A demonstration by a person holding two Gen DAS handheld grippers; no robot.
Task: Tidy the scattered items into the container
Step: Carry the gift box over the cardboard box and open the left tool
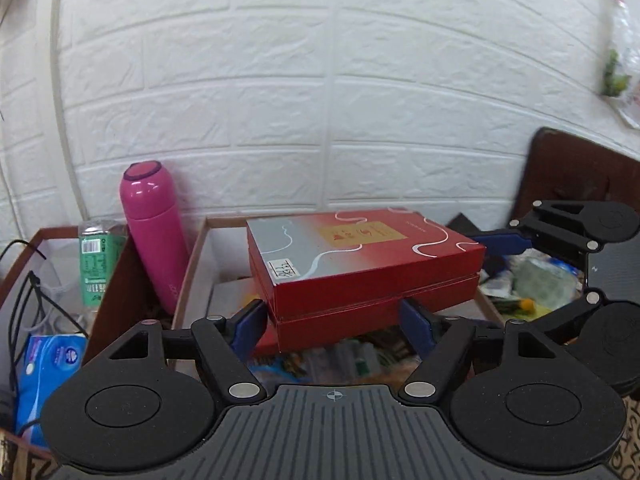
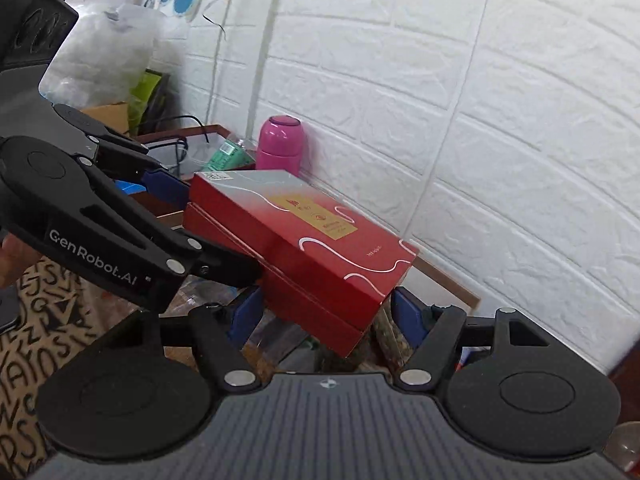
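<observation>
A red and grey gift box (image 1: 360, 264) with white wavy lines and a gold label hangs level above an open cardboard container (image 1: 192, 264). My left gripper (image 1: 334, 320) is shut on its near end, blue pads (image 1: 250, 320) pressed on both sides. The right gripper (image 1: 490, 264) comes in from the right and grips the other end. In the right wrist view the same box (image 2: 304, 240) sits between my right gripper (image 2: 328, 316), shut on its corner end. The left gripper (image 2: 200, 226) clamps the far end. Loose packets lie in the container beneath.
A pink flask (image 1: 154, 232) stands against the white brick wall, beside a green-labelled bottle (image 1: 96, 264). Another box on the left holds black cables (image 1: 24, 300) and a blue tissue pack (image 1: 48, 368). A dark board (image 1: 580, 176) leans at the right. A letter-patterned cloth (image 2: 40, 320) covers the table.
</observation>
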